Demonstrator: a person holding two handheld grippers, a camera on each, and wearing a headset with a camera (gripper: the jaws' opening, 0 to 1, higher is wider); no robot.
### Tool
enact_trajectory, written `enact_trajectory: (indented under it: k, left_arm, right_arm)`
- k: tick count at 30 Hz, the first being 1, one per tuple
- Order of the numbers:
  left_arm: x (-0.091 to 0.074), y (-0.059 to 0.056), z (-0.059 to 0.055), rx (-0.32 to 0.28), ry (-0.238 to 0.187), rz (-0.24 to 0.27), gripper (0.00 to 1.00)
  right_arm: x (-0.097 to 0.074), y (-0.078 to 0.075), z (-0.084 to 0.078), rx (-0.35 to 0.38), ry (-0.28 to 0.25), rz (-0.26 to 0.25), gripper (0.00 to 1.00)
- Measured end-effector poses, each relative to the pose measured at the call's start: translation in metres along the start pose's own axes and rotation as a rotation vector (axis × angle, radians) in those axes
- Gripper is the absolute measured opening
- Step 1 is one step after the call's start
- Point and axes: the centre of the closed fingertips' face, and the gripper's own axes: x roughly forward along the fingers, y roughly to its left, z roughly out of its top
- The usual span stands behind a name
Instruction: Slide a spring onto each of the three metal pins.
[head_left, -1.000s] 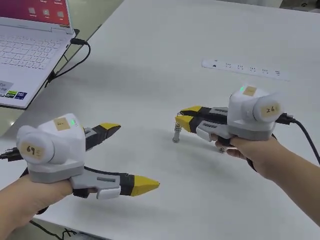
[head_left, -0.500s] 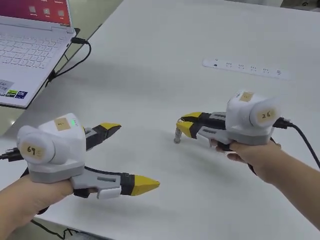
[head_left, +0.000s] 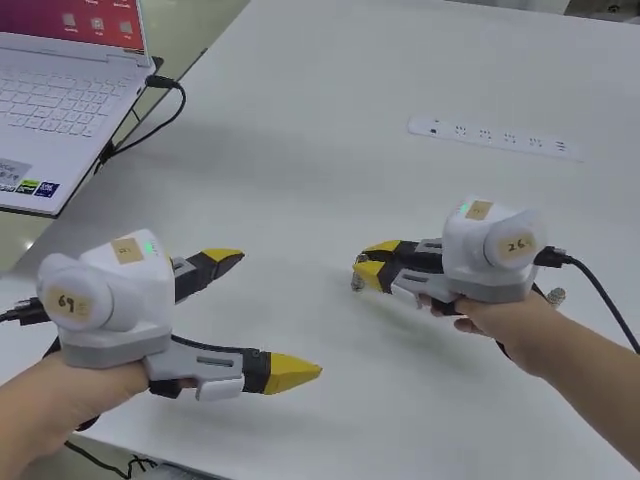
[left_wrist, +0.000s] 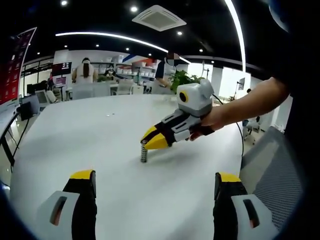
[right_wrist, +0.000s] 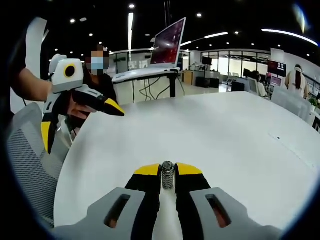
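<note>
My right gripper is shut on a small metal spring, which stands upright between its yellow tips. In the head view the right gripper sits low over the white table, and the spring reaches down to the tabletop. The left gripper view shows that same spring standing on the table under the right gripper. Whether a pin is inside it I cannot tell. A small metal pin stands just right of the right hand. My left gripper is open and holds nothing, at the near left, apart from the spring.
An open laptop with a black cable sits at the far left. A white power strip lies at the back right. The table's near edge runs just below the left gripper.
My right gripper has sunk toward the table with the spring. The pin right of the hand has come into sight. The left gripper has stayed put.
</note>
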Motion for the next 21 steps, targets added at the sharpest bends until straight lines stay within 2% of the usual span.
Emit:
enact_trajectory:
  k: [6, 11, 21]
  left_arm:
    - [0.000, 0.000, 0.001, -0.001, 0.002, 0.001, 0.96]
    - [0.000, 0.001, 0.005, 0.005, 0.000, 0.001, 0.96]
    - [0.002, 0.000, 0.011, 0.019, 0.004, -0.006, 0.96]
  right_arm:
    - [0.000, 0.002, 0.001, 0.018, 0.003, 0.006, 0.09]
    - [0.000, -0.001, 0.004, 0.044, -0.006, 0.003, 0.18]
    - [-0.007, 0.005, 0.011, 0.054, -0.017, 0.011, 0.25]
